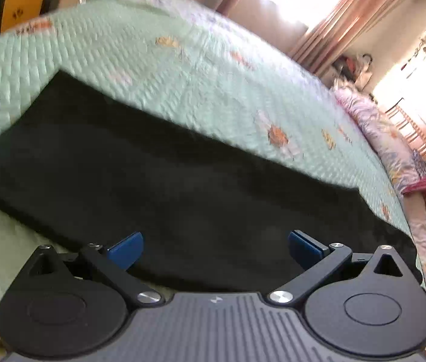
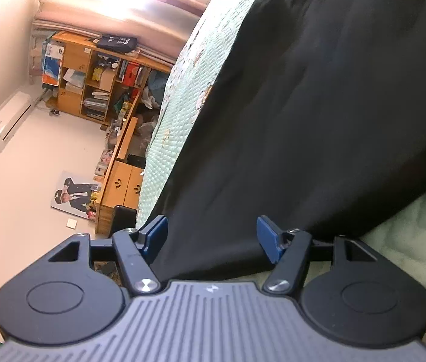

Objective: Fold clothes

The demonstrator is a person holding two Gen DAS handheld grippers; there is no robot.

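Black folded cloth garment (image 1: 164, 181): lies flat on mint-green quilted bedspread (image 1: 152, 69); left gripper (image 1: 214, 249) spread wide above its near edge; right gripper (image 2: 211, 239) likewise wide, empty, over garment (image 2: 318, 105).

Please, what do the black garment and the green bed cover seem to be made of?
The black garment looks like a thin, smooth woven fabric with a matte finish; it lies flat with soft, shallow wrinkles. The exact fibre cannot be told. The green bed cover looks like quilted cloth, perhaps cotton: small stitched puffs cover it, with printed flowers.
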